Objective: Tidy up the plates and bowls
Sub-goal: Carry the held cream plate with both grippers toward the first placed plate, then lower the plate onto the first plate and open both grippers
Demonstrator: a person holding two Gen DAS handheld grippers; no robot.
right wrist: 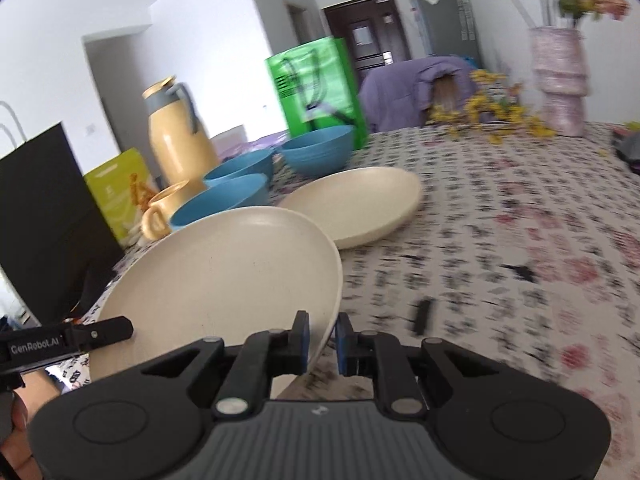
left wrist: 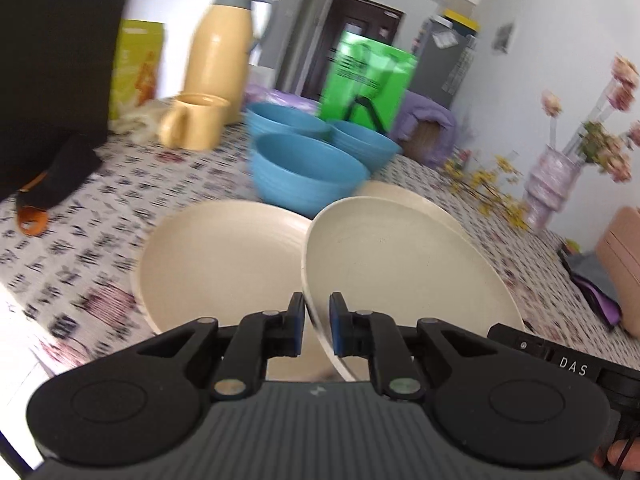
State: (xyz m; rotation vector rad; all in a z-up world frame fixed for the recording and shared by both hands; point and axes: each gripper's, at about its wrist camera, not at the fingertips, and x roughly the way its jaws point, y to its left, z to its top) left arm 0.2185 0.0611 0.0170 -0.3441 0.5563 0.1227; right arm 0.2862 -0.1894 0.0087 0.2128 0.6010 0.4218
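Both grippers hold one cream plate (left wrist: 400,264) by opposite rims, lifted and tilted above the table. My left gripper (left wrist: 317,326) is shut on its left rim. My right gripper (right wrist: 322,338) is shut on its right rim; the plate also shows in the right wrist view (right wrist: 224,276). A second cream plate (left wrist: 216,264) lies on the tablecloth to the left. A third cream plate (right wrist: 360,204) lies further back, partly hidden in the left wrist view. Three blue bowls (left wrist: 308,168) (left wrist: 360,140) (left wrist: 280,116) stand behind the plates.
A yellow mug (left wrist: 196,120) and yellow thermos jug (left wrist: 220,48) stand at the back left, beside a black box (left wrist: 52,60). A green bag (left wrist: 368,80) stands behind the bowls. A pink vase with flowers (right wrist: 560,80) stands at the back right. A small black item (right wrist: 424,316) lies on the cloth.
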